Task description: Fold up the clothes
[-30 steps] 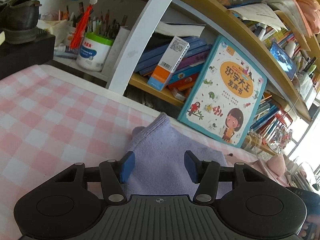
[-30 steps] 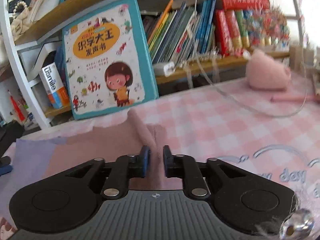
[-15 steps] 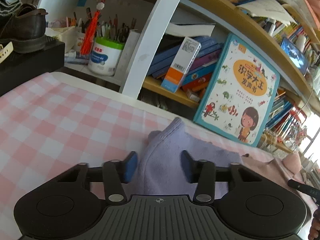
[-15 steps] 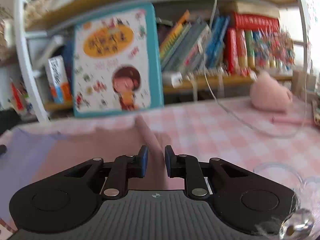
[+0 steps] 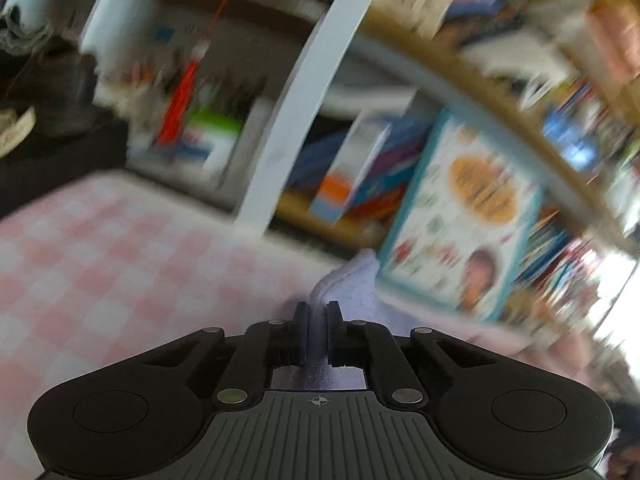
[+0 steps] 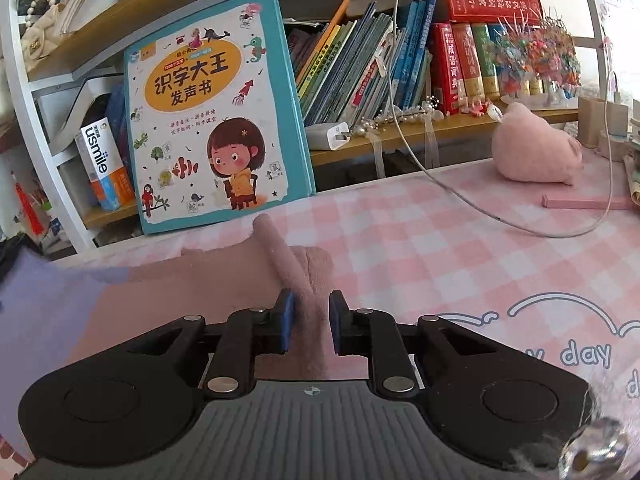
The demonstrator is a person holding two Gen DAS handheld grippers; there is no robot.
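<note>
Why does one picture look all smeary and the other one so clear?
Left wrist view: the shelf and the big picture book are streaked with motion blur, while the left tool, pinching the purple cloth, looks sharp. Right wrist view: crisp, the picture book's letters readable, the right tool around the pink cloth; shelves bow from the fisheye lens.

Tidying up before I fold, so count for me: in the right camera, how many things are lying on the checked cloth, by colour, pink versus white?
Pink: 3, the garment (part lilac), the plush toy, the stick
White: 1, the cable
Total: 4
</note>
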